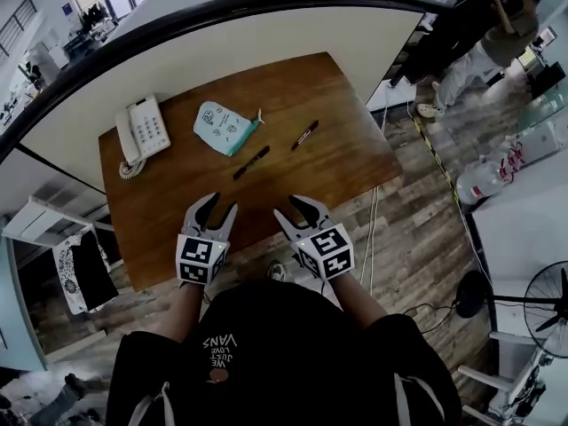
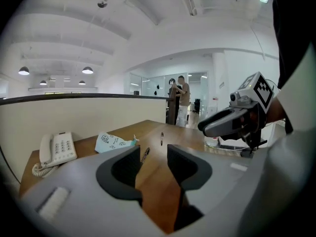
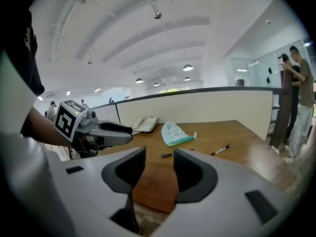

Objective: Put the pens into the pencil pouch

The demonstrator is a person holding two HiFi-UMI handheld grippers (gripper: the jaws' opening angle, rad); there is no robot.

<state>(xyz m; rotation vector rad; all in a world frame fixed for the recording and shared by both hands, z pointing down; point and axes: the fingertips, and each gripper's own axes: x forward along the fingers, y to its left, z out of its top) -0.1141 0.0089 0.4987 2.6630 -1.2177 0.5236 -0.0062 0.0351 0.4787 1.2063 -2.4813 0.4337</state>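
Head view gives us the wooden table (image 1: 342, 162) from above. The pencil pouch (image 1: 226, 128) lies flat about midway along the far edge, and the telephone (image 1: 142, 134) sits near the far left corner. A black pen (image 1: 251, 162) lies just beside the pouch toward the table's middle, apart from it. The second pen (image 1: 304, 135) lies further toward the right edge, well clear of the first. Both pens are on the bare wood, outside the pouch. We think the pouch's zip end faces the pens, but it is too small for us to tell whether it is undone.

The left gripper (image 1: 219, 204) and right gripper (image 1: 293, 207) hover side by side over the near edge. Each gripper view shows its jaws apart, with only tabletop in the gap.
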